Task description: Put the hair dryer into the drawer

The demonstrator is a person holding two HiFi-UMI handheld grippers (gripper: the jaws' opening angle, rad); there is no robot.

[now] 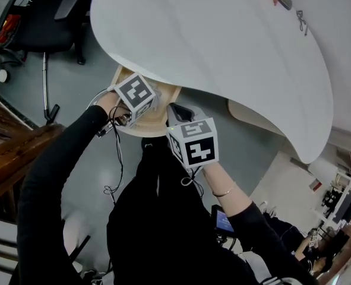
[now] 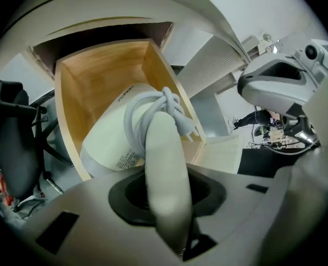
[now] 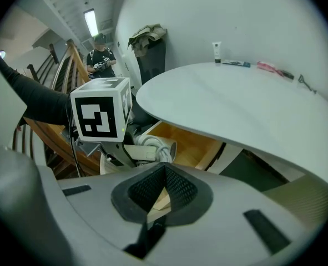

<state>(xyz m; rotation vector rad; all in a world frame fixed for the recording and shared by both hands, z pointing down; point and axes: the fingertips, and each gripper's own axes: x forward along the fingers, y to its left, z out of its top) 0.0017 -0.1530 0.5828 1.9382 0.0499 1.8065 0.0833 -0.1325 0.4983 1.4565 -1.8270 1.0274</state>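
Left gripper [image 2: 165, 201] jaws clamp the hair dryer [image 2: 116, 146] handle over the open drawer [image 2: 89, 79]. We can't read its label, possibly specs. Right gripper [image 3: 162, 195] jaws closed, empty. Desk [image 1: 223, 52] hides drawer's rear.

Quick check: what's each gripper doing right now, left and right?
Left gripper: closed on the hair dryer, by its handle.
Right gripper: jaws shut, empty.

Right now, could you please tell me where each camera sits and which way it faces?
Left gripper view: on left gripper, facing the held hair dryer over the drawer.
Right gripper view: on right gripper, toward left gripper's cube.
Head view: on the head, steeply down at table and drawer; both arms and grippers show.
All share the drawer.
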